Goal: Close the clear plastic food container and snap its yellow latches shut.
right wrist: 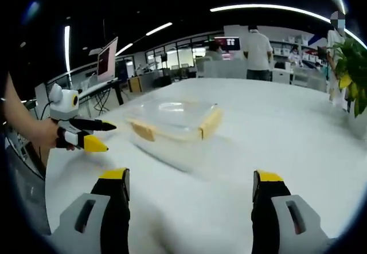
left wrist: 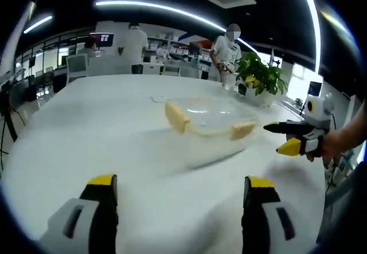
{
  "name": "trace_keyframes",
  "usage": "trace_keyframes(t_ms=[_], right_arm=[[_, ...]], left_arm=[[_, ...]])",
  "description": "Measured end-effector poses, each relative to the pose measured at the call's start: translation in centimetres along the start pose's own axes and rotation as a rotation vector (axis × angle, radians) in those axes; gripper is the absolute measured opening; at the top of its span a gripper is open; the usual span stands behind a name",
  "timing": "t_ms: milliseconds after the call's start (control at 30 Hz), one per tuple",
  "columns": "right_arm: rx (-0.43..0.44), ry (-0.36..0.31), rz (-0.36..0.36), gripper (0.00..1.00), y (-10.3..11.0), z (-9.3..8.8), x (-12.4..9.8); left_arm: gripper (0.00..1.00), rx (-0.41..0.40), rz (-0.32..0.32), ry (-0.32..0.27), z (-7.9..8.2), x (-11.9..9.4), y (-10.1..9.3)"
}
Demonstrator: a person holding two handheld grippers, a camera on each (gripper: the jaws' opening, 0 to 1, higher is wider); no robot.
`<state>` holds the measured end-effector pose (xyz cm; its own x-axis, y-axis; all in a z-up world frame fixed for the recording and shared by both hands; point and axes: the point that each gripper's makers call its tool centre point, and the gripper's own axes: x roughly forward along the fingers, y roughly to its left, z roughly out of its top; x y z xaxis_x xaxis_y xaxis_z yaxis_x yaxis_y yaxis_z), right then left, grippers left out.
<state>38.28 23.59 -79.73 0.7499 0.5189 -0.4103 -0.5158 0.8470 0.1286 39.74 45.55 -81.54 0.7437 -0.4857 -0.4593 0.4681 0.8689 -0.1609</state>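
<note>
Left gripper view, left claw (left wrist: 180, 199) spread, right claw (right wrist: 191, 194) spread, container (left wrist: 209, 118) apart ahead.

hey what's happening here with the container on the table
A person holds a two-jaw gripper in each hand over a white table. Between them sits a clear plastic food container with yellow latches; its lid looks to be on, but whether the latches are snapped is too blurred to tell. The left gripper and right gripper both stand open, short of the container, touching nothing. A potted green plant stands behind, and people stand in the background.
</note>
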Motion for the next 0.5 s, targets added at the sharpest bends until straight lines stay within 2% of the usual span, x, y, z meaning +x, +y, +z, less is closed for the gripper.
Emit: trace_keyframes(t_ms=[133,267,367,500], right_arm=[[0.001,0.004,-0.011,0.87,-0.1,-0.2,-0.9],[0.035,-0.004,-0.037,0.86,-0.2,-0.3,-2.2],[0.050,-0.009,-0.051,0.86,-0.2,-0.3,-3.0],[0.069,-0.011,-0.076,0.86,-0.3,-0.4,-4.3]], left_arm=[[0.88,-0.011,0.005,-0.001,-0.2,-0.9,0.2],[0.88,-0.027,0.008,-0.031,0.5,-2.2,0.2],[0.88,-0.029,0.006,-0.034,0.5,-3.0,0.3],[0.86,-0.068,0.030,-0.040,0.3,-4.1,1.3]])
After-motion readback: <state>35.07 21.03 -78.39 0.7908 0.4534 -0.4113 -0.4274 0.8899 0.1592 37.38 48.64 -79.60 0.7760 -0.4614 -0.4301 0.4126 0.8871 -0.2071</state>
